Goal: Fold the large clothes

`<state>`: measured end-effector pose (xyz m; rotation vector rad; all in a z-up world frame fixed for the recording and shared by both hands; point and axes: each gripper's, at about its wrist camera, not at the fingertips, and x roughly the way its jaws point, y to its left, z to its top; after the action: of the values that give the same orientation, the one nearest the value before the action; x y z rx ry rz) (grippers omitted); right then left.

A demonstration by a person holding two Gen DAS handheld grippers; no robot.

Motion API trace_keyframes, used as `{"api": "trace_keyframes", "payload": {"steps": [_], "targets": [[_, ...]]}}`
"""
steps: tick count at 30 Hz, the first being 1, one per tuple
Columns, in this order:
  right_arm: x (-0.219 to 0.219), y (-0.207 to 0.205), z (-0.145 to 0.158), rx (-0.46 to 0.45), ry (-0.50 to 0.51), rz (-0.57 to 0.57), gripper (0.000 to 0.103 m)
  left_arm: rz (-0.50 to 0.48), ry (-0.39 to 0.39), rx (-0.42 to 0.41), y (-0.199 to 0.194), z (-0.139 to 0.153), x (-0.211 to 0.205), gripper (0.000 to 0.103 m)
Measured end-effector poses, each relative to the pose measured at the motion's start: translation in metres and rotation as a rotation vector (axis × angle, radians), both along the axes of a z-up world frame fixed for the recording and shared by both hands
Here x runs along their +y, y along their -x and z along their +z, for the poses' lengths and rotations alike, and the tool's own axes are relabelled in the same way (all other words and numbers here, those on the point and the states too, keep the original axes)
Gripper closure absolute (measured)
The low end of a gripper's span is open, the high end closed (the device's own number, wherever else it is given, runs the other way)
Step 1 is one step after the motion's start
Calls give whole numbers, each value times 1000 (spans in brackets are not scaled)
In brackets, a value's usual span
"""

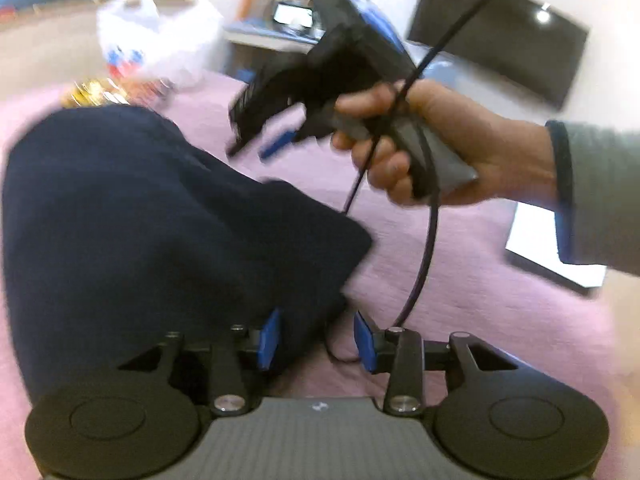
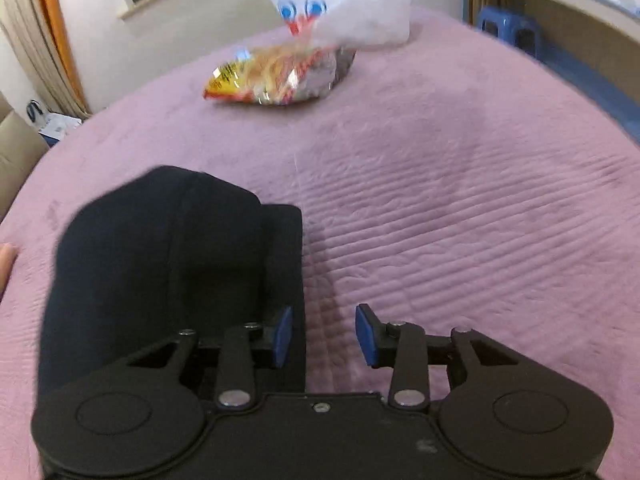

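A dark navy garment point(image 1: 140, 216) lies folded into a compact bundle on the pink bedspread point(image 1: 460, 272). My left gripper point(image 1: 316, 340) is open above its near right corner, holding nothing. In the left wrist view the right gripper point(image 1: 256, 140) is held in a hand above the bundle's far right side, blurred, its blue pads apart. In the right wrist view the same garment point(image 2: 168, 272) lies at lower left, and my right gripper point(image 2: 324, 334) is open over its right edge, empty.
A white plastic bag point(image 2: 348, 0) and a yellow-red snack packet point(image 2: 276, 78) lie at the far end of the bed point(image 2: 480, 200). A wall TV point(image 1: 500, 36) and a desk point(image 1: 272, 36) stand beyond. A black cable point(image 1: 424, 248) hangs from the right gripper.
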<state>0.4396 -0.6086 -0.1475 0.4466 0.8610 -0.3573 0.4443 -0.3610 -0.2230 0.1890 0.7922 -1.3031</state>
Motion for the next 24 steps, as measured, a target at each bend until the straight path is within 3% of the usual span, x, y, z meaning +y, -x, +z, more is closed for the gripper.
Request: {"api": "trace_keyframes", "payload": {"steps": [3, 7, 9, 10, 11, 13, 14, 16, 17, 19, 21, 24], "targets": [[27, 30, 34, -33, 40, 61, 53, -31, 32, 118, -3, 10, 28, 65], [75, 55, 53, -67, 82, 188, 45, 129, 133, 147, -38, 34, 70, 66], [102, 57, 41, -58, 148, 225, 63, 241, 157, 127, -58, 39, 79, 70], [111, 54, 32, -40, 180, 230, 97, 282, 144, 107, -71, 35, 77, 74], [118, 50, 19, -8, 199, 229, 103, 301, 124, 97, -79, 30, 72, 76], [122, 46, -6, 37, 222, 214, 103, 294, 97, 136, -92, 14, 66, 88], [122, 47, -19, 64, 242, 212, 103, 292, 86, 164, -97, 5, 65, 90], [112, 56, -37, 133, 243, 181, 103, 312, 77, 264, -109, -9, 76, 100], [106, 65, -40, 123, 217, 172, 103, 323, 97, 319, -113, -14, 84, 100], [98, 73, -33, 151, 217, 161, 103, 347, 129, 395, -117, -20, 100, 100], [87, 74, -16, 154, 209, 137, 103, 350, 127, 385, -120, -15, 106, 100], [75, 57, 19, 3, 214, 155, 100, 327, 66, 332, -117, -17, 97, 100]]}}
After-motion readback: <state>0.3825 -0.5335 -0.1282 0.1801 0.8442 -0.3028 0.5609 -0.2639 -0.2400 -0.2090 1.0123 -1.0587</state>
